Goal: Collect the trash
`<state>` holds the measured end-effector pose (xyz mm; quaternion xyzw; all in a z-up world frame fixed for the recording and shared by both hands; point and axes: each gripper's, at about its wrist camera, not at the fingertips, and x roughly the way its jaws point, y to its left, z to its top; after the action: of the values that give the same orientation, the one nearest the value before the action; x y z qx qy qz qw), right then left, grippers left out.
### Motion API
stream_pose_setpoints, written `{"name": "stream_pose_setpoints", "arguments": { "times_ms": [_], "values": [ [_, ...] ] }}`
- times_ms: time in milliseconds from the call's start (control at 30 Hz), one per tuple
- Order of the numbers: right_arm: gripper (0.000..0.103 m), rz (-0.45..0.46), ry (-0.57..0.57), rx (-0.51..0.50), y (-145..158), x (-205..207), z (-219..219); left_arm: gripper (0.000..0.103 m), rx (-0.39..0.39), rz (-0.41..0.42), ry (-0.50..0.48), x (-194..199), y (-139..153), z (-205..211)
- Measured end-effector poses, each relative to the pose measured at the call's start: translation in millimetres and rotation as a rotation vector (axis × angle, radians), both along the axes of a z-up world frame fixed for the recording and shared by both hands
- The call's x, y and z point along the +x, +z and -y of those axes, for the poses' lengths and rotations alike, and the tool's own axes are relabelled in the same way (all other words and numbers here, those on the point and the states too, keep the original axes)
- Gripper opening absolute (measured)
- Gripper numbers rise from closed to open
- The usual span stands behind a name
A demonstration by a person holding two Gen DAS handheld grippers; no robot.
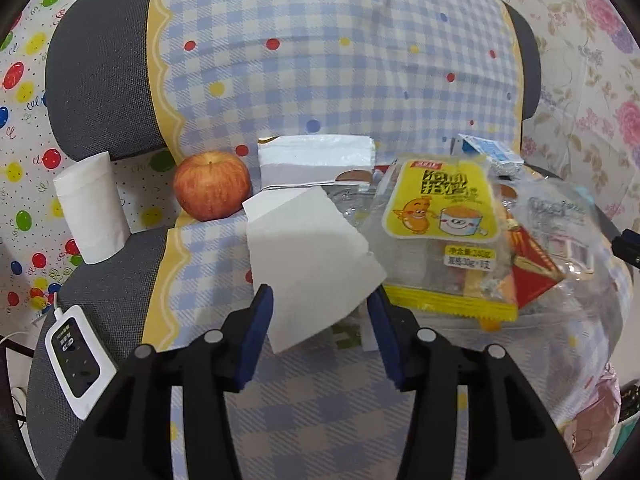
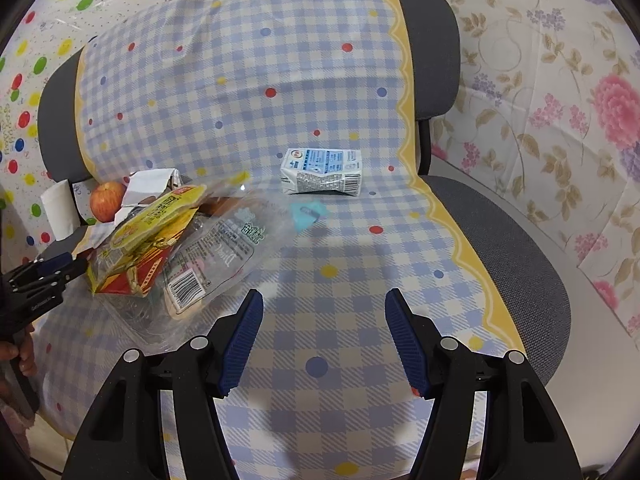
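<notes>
A white sheet of paper [image 1: 312, 252] lies between the fingers of my left gripper [image 1: 320, 308]; the jaws stand apart around its lower corner and do not press on it. To its right sits a clear plastic bag [image 1: 560, 240] with a yellow snack packet [image 1: 436, 200] and a red wrapper [image 1: 532, 268] inside. My right gripper [image 2: 324, 308] hangs open and empty over the checked cloth [image 2: 280, 100]. Beyond it lie a crushed white-and-blue milk carton [image 2: 322, 172] and a small blue scrap [image 2: 308, 214]. The bag [image 2: 208, 256] lies to the left, with the left gripper [image 2: 60, 268] behind it.
A grey office chair [image 2: 512, 256] carries the checked cloth. At the back left stand a red apple [image 1: 212, 186], a roll of toilet paper [image 1: 90, 208] and a white pouch [image 1: 316, 160]. A white controller with a cable [image 1: 78, 364] lies on the seat's left edge.
</notes>
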<state>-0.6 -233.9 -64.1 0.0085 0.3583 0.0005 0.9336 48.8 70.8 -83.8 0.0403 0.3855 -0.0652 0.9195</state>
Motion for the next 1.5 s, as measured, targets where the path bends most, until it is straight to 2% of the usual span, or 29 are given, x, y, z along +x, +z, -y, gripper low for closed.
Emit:
{"name": "stream_pose_setpoints", "arguments": {
  "times_ms": [33, 133, 200, 267, 400, 567, 667, 800, 900, 1067, 1167, 1300, 1500],
  "values": [
    [0.064, 0.003, 0.006, -0.005, 1.1, -0.7, -2.6, 0.047, -0.002, -0.013, 0.001, 2.4, -1.0, 0.4],
    [0.064, 0.011, 0.014, -0.017, 4.9, -2.9, -7.9, 0.021, -0.001, -0.027, -0.006, 6.9, -0.3, 2.9],
    [0.064, 0.019, 0.006, -0.014, 8.3, -4.0, -6.9, 0.012, 0.009, 0.018, -0.007, 1.4, 8.7, 3.4],
    [0.064, 0.026, -0.002, -0.002, 11.4, -5.1, -4.9, 0.002, -0.019, 0.069, -0.005, -6.9, 22.7, 0.3],
    [0.064, 0.038, -0.004, 0.015, 16.3, -6.1, -6.0, 0.0, -0.14, 0.181, -0.011, -28.4, 60.0, -15.4],
    [0.064, 0.046, 0.007, 0.012, 19.7, -7.9, -12.7, 0.0, -0.294, 0.27, -0.085, -50.9, 91.0, -15.9],
    [0.064, 0.049, 0.006, 0.008, 20.2, -10.0, -14.1, 0.0, -0.359, 0.257, -0.131, -52.1, 87.5, -6.8],
    [0.064, 0.038, -0.004, 0.005, 17.3, -10.3, -11.2, 0.0, -0.417, 0.171, -0.143, -40.5, 59.2, 1.4],
    [0.064, 0.024, -0.007, 0.003, 12.6, -8.5, -9.1, 0.0, -0.398, 0.097, -0.108, -33.0, 36.8, 9.2],
    [0.064, 0.004, -0.001, 0.025, 4.2, -0.3, -7.8, 0.002, -0.314, 0.051, -0.12, -26.1, 19.9, 22.7],
    [0.065, -0.002, 0.009, 0.051, 2.0, 5.9, -7.4, 0.001, -0.284, 0.054, -0.13, -21.8, 17.4, 28.0],
    [0.067, -0.005, 0.011, 0.101, 0.0, 16.4, -4.7, 0.0, -0.184, 0.096, -0.134, -22.0, 23.3, 37.4],
    [0.062, -0.062, -0.005, 0.231, -17.7, 45.3, 5.2, 0.0, -0.171, 0.117, -0.145, -18.0, 36.1, 39.2]
  ]
}}
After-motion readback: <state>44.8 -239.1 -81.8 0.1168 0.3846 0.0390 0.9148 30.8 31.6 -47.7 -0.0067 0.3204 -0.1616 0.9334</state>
